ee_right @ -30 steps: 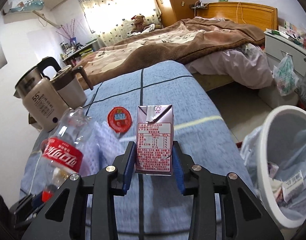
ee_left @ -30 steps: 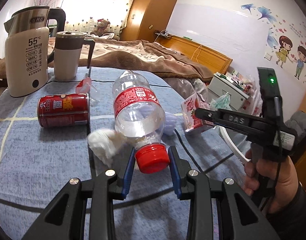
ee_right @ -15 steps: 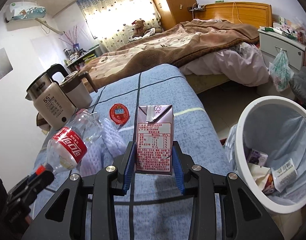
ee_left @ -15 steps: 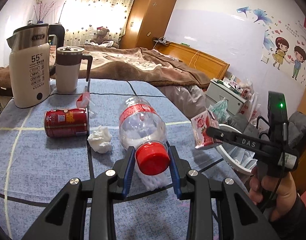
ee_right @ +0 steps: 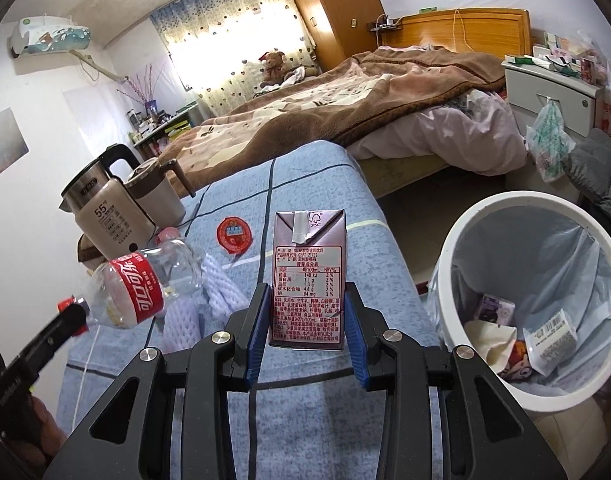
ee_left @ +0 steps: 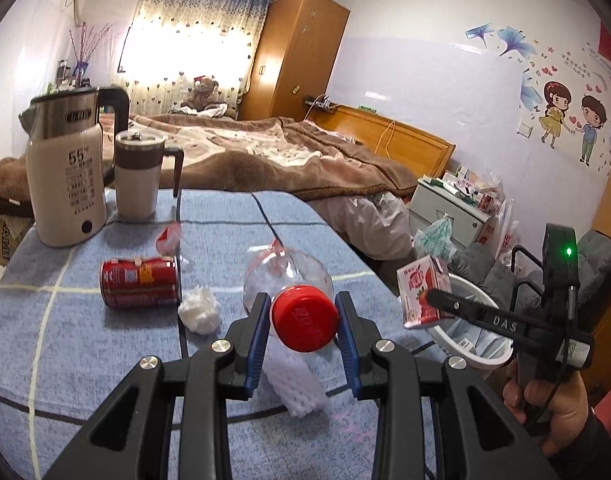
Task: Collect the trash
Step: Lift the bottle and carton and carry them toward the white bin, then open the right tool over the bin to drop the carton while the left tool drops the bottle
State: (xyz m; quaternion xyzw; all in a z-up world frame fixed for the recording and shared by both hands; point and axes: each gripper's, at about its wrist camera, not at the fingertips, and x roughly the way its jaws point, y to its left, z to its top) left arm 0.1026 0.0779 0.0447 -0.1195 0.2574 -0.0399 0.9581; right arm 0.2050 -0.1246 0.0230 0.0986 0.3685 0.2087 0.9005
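Blue checked tabletop [ee_left: 85, 352], bin [ee_right: 457, 240] at 3 o'clock off its edge: left gripper [ee_left: 304, 334] clamps the light, slippery bottle [ee_left: 289, 276] by its cap (stiffest spot), right gripper [ee_right: 307, 330] pinches the crushable carton [ee_right: 308, 272] low on its sides.

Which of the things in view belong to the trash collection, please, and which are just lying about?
For the job: plastic bottle in the left gripper; milk carton in the right gripper; red can; crumpled tissue; foam netting; white bin.

Just there: kettle; mug; bed; teddy bear.
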